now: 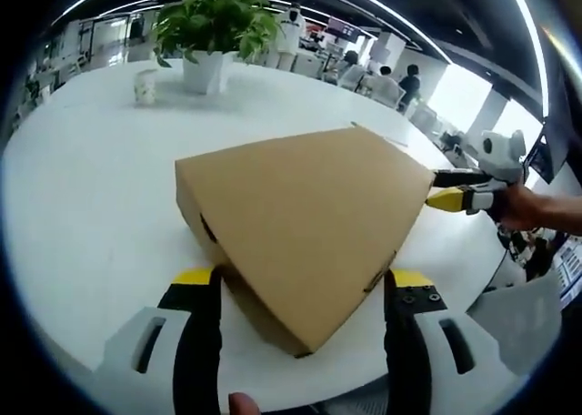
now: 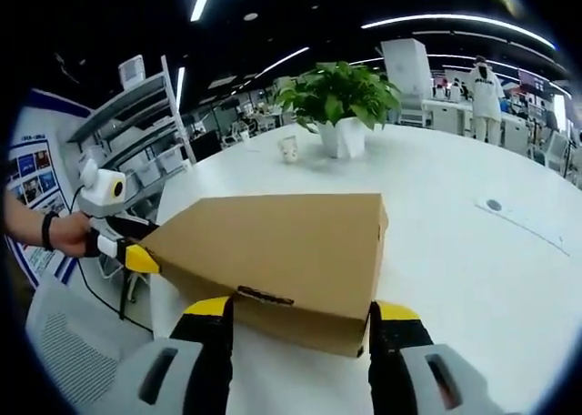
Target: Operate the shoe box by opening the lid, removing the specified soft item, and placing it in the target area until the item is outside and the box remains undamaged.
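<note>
A closed cardboard box [image 1: 309,219] sits on a round white table [image 1: 82,215]; a potted plant [image 1: 211,35] and paper cup [image 1: 145,86] stand at the far side, with office desks beyond. The 2 grippers, left gripper [image 1: 303,297] and right gripper [image 2: 298,322], have their jaws spread, flanking the box's corners.

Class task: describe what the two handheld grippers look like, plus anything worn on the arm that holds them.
Each claw has black jaws with yellow tips on a pale grey body with dark slots. The right claw shows the same yellow and black. A dark wristband circles the left arm.

A closed cardboard shoe box [image 1: 305,224] lies on the white counter [image 1: 82,224], its near corner between the left tool's [image 1: 305,292] spread jaws; the right tool [image 1: 446,197] touches its far corner
</note>
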Tool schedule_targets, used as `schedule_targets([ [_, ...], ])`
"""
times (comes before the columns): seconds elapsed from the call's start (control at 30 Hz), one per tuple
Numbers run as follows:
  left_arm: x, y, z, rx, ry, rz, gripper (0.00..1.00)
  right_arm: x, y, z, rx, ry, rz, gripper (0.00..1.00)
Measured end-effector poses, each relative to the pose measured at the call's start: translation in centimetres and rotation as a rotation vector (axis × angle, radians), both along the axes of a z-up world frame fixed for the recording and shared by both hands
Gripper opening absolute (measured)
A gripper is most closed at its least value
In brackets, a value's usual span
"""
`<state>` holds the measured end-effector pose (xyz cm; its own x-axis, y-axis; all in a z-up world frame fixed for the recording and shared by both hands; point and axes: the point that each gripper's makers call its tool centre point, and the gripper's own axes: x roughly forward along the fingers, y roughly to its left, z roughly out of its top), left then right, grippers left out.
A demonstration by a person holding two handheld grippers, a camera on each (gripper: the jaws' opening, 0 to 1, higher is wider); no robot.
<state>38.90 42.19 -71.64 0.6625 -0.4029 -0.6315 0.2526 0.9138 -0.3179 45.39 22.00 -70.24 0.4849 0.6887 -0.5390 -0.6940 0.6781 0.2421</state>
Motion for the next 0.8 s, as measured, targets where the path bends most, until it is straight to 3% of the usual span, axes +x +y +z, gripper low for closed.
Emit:
schedule_targets([
  [0.5, -0.6, 0.1, 2.0, -0.023, -0.021, 0.020, 0.71, 0.1, -0.1, 2.3, 0.056, -0.035, -0.032, 0.55],
  [0.8, -0.8, 0.0, 2.6, 0.000, -0.026, -0.003, 0.69, 0.6, -0.3, 3.6, 0.080, -0.048, -0.042, 0.52],
])
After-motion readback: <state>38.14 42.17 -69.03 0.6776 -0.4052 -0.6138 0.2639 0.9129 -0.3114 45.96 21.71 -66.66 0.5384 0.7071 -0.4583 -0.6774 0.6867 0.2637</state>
